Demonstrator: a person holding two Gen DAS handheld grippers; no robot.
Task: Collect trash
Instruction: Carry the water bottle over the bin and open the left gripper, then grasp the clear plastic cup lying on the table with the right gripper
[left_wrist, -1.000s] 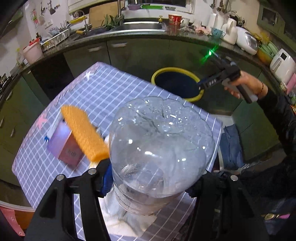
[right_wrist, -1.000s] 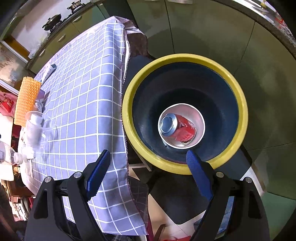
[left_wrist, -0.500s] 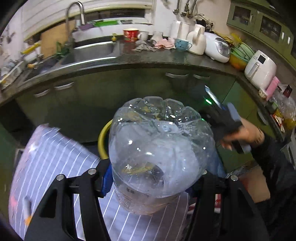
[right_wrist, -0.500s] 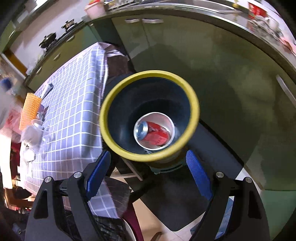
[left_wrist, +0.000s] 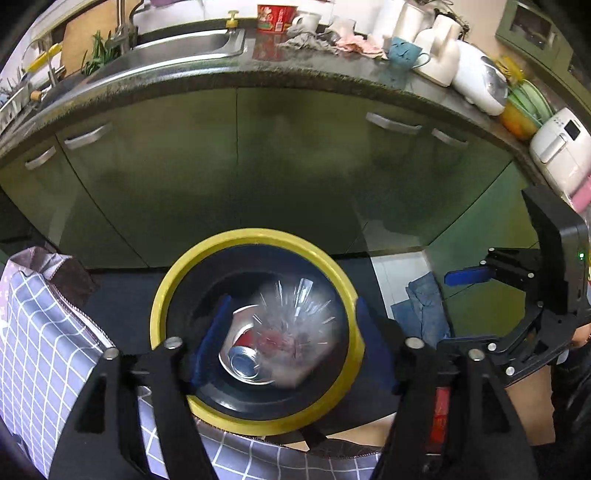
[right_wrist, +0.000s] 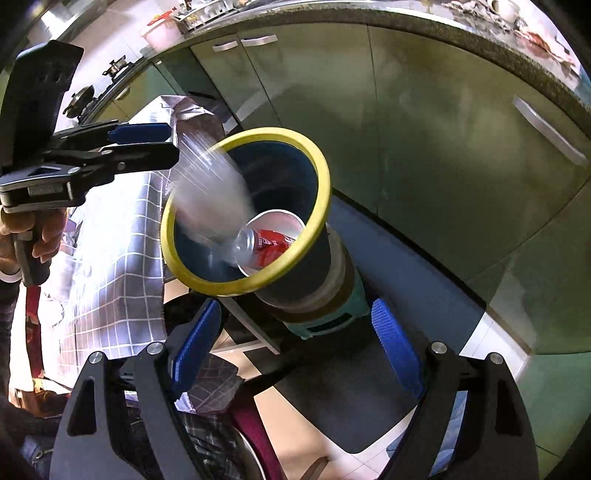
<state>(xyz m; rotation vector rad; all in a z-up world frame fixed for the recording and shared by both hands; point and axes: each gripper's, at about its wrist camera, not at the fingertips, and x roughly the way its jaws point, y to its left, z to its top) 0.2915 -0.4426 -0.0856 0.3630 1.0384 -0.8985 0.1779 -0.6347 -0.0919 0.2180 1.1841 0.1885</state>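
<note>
your left gripper (left_wrist: 286, 345) is opening with nothing between its jaws: the clear plastic bottle (right_wrist: 210, 192) is a blur dropping into the yellow-rimmed bin (left_wrist: 255, 236), onto the red can (right_wrist: 271, 245). it looks light, thin-walled, slick and crushable, so take such bottles across the ribbed body. your right gripper (right_wrist: 295, 343) hangs wide apart and empty.

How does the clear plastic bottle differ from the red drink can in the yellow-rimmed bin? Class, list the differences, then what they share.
1. The clear plastic bottle is see-through; the red drink can is opaque red with a silver end.
2. The bottle looks much bigger than the can.
3. The bottle is motion-blurred, dropping past the rim; the can is sharp and lies on its side at the bottom.

Shared: both are drink containers within the yellow-rimmed bin.
</note>
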